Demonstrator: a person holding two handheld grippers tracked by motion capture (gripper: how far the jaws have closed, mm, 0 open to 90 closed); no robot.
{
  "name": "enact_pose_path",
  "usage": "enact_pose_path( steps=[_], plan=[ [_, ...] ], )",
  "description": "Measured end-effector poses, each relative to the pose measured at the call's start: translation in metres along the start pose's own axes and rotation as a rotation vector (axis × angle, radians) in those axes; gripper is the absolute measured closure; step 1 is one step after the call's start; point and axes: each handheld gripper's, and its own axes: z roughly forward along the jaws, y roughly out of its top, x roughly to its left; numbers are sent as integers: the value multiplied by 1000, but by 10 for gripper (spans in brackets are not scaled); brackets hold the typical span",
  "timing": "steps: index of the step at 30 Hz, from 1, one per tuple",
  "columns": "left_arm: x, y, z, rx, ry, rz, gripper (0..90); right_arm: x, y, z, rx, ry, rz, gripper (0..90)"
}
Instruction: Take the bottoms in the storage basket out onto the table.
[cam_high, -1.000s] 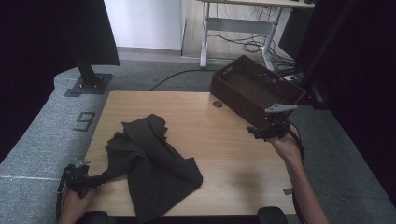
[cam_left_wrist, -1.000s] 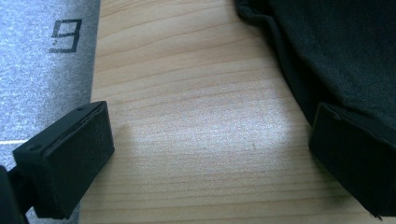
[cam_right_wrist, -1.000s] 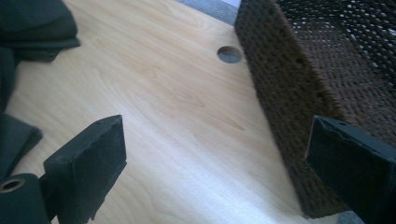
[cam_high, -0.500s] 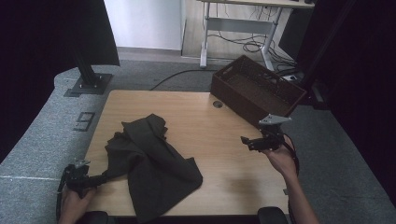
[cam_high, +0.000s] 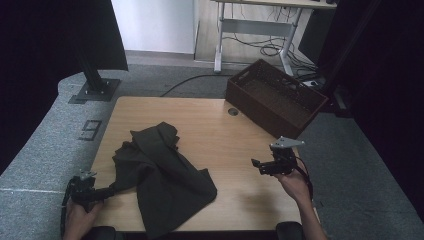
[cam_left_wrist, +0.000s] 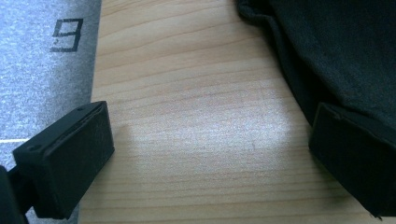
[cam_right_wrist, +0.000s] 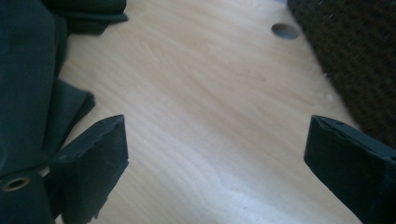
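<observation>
A dark crumpled cloth (cam_high: 160, 175) lies on the left half of the wooden table (cam_high: 220, 135). My left gripper (cam_high: 107, 191) rests at the table's front left corner, at the cloth's near edge. In the left gripper view this gripper (cam_left_wrist: 210, 135) is open, and its right jaw touches the hem of the cloth (cam_left_wrist: 336, 51), with bare wood between the jaws. My right gripper (cam_high: 256, 165) hovers over the table's right side, pointing left toward the cloth. In the right gripper view it (cam_right_wrist: 215, 140) is open and holds nothing, with the cloth (cam_right_wrist: 28, 79) at the left.
A brown woven basket (cam_high: 275, 97) sits at the back right corner of the table, also seen as the basket (cam_right_wrist: 355, 46) beyond my right jaw. A cable hole (cam_high: 233, 111) is near it. Grey carpet (cam_high: 45, 150) surrounds the table.
My right gripper has moved from beside the basket toward the person and left, lower over the table. The left gripper and the cloth have stayed put.
</observation>
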Motion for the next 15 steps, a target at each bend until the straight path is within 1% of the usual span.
enact_pose_path(
  steps=[4, 10, 15],
  plan=[
    [0, 0, 0, 0, 0, 0, 0, 5, -11, 3, 5, 11, 9, 81],
    [0, 0, 0, -1, 1, -1, 0, 8, -29, 9, -8, 24, 48, 76],
    [0, 0, 0, -2, 1, -2, 0, 11, -43, 14, -1, 28, 35, 67]
  ],
)
